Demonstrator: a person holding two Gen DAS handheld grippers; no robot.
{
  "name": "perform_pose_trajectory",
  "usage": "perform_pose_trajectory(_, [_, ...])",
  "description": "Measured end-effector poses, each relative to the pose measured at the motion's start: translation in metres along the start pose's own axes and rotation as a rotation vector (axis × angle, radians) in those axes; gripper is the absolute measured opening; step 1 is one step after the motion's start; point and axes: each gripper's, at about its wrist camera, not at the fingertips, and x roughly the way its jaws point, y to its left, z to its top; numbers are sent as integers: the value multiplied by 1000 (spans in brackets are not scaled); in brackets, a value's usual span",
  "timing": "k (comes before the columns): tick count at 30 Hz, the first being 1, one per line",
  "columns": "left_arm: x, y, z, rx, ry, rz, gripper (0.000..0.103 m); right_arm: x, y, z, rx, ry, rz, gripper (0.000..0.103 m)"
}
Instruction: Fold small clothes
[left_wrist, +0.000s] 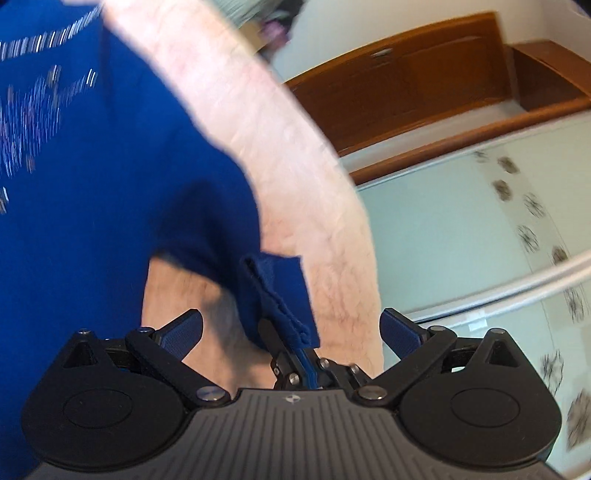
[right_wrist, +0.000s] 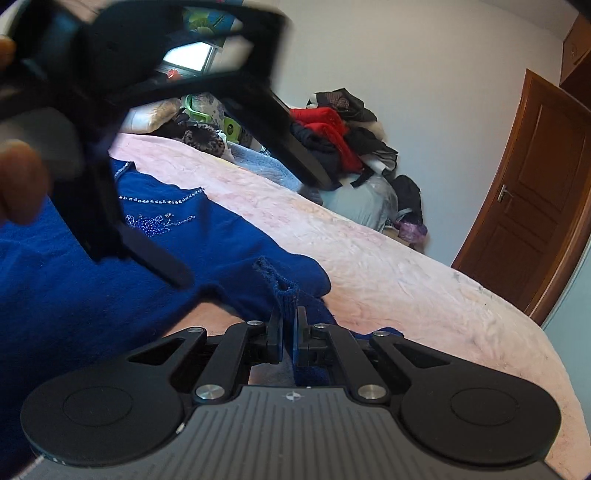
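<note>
Right hand-held gripper (right_wrist: 287, 325) pinching cuff of the dark blue beaded knit sweater (right_wrist: 207, 236) on my pink-blanketed bed (right_wrist: 406, 280); left hand-held gripper (left_wrist: 291, 328) spread, nothing clamped.

Soft, even daylight fills the room with a bright window (right_wrist: 192, 57) far back, the left view smeared by motion blur across the blue top (left_wrist: 92, 166) and tiled wall (left_wrist: 461, 229), both pictures bowed at the edges, shadows faint.
</note>
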Motion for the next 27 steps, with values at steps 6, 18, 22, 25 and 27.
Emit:
perform_pose_trajectory(6, [30,6,-5,-37,59,37,43,-3,9,0,-18,-16,15,4])
perform_pose_trajectory(18, [27,20,3,-94,42,69,17,-8,10,-7,0,20,39,24])
perform_pose_trajectory(22, [29,21,6,-63,32,103,4,-24,-3,-8,75,16,43,28])
perform_pose_trajectory(25, [30,11,6,-16,29,93,4,-30,-44,-9,428,46,127,45])
perform_pose_trajectory(27, [25,1,8,22,11,69,4,-27,-76,-18,729,88,204,63])
